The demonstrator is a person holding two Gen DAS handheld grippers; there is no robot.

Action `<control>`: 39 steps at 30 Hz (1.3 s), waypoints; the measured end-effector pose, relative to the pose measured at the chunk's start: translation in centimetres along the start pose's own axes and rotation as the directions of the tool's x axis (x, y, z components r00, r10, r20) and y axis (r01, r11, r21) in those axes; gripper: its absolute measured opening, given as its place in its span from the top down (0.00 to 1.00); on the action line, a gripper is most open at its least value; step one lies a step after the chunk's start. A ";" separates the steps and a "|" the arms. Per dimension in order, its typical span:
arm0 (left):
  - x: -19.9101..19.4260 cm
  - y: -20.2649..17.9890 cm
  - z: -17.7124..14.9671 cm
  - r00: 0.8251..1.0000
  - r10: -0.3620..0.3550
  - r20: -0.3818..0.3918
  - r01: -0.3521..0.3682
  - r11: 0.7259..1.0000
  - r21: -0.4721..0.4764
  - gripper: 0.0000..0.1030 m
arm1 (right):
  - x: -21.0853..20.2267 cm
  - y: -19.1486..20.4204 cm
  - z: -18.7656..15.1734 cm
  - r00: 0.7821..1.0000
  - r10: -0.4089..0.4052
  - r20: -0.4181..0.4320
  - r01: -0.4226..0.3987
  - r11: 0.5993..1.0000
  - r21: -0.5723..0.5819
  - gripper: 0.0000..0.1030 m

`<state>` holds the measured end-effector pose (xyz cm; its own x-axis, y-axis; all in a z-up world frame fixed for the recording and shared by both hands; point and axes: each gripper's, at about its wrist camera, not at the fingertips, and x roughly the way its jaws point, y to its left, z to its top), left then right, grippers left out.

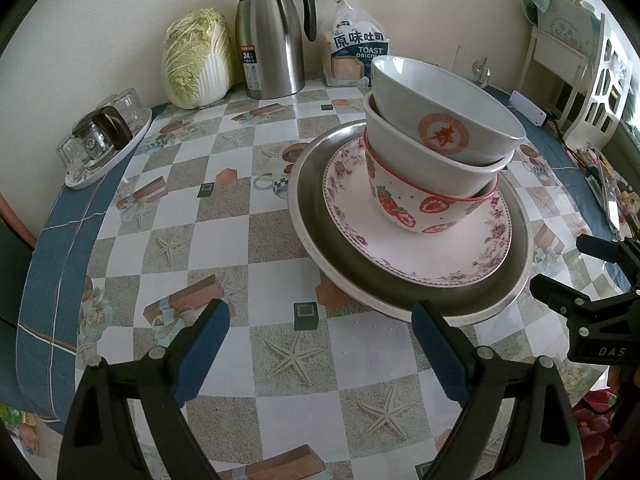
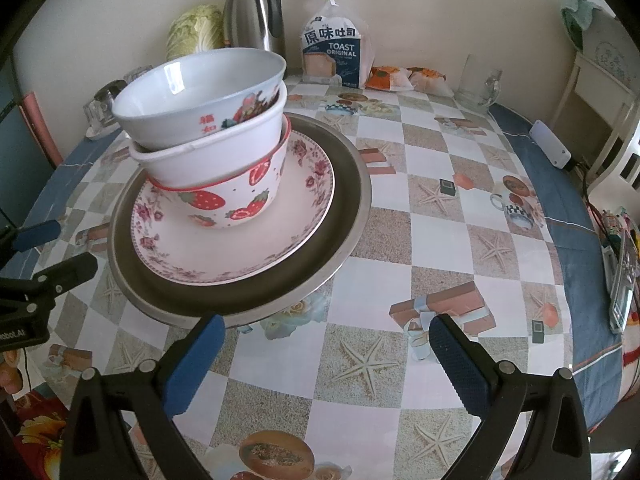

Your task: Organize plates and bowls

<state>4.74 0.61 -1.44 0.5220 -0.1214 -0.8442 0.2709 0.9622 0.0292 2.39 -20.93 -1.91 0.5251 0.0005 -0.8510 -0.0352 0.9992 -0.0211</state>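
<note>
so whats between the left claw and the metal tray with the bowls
Nothing: only bare tablecloth lies between the open left claw and the near rim of the metal tray. The left wrist view shows it best.

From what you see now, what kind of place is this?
Probably a home dining table: stacked bowls on a floral plate, a thermos jug, a bag of toast bread and a cabbage by the wall.
</note>
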 end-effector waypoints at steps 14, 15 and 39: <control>0.1 0.0 0.0 1.000 -0.002 -0.002 0.002 1.000 -0.002 0.10 | 0.1 0.1 -0.1 1.000 0.001 -0.004 -0.001 1.000 -0.004 0.00; 0.1 0.0 0.0 1.000 -0.002 -0.002 0.002 1.000 -0.002 0.10 | 0.1 0.1 -0.1 1.000 0.001 -0.004 -0.001 1.000 -0.004 0.00; 0.3 0.3 -0.1 1.000 -0.003 -0.006 0.003 1.000 -0.009 0.10 | 0.1 0.2 -0.1 1.000 0.001 -0.006 -0.001 1.000 -0.005 0.00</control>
<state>4.89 0.85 -1.71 0.5168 -0.1226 -0.8473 0.2649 0.9640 0.0221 2.36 -20.78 -2.07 0.5201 0.0017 -0.8541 -0.0399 0.9990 -0.0223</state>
